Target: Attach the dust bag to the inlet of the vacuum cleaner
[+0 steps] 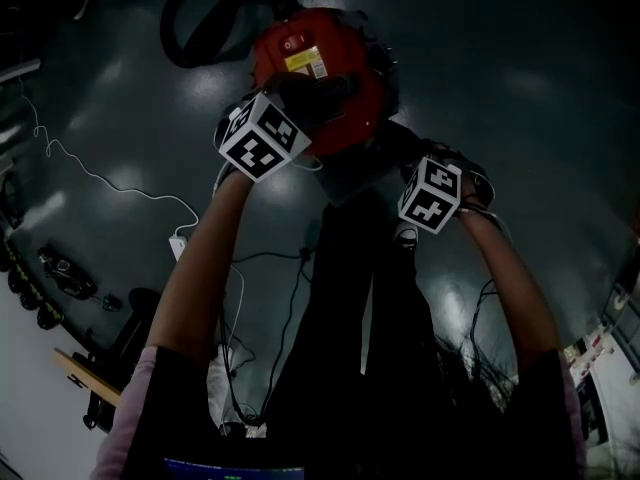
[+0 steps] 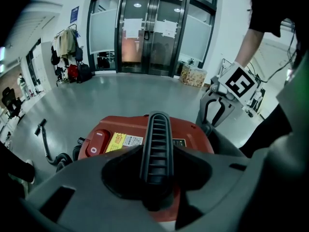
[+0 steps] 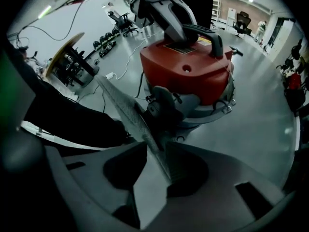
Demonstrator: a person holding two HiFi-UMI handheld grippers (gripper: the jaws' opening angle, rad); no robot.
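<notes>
The red vacuum cleaner [image 1: 320, 68] stands on the grey floor. My left gripper [image 1: 312, 100] is shut on its black ribbed handle [image 2: 157, 149], which fills the gap between the jaws in the left gripper view. My right gripper [image 1: 388, 166] hangs at the cleaner's near side and points steeply down. In the right gripper view a thin grey textured sheet, the dust bag's edge [image 3: 130, 115], runs slantwise from the cleaner's grey fitting [image 3: 164, 103] into the gap of the right gripper [image 3: 157, 163]. Floor shows between the fingers, so the jaws stand open around it.
A black hose [image 1: 200, 18] loops behind the cleaner. White cable [image 1: 110, 183] trails over the floor at the left, and dumbbells [image 1: 30, 288] lie near the edge. Glass doors [image 2: 145, 33] and boxes [image 2: 193, 75] stand far off. The person's dark trouser leg [image 3: 67, 120] is close by.
</notes>
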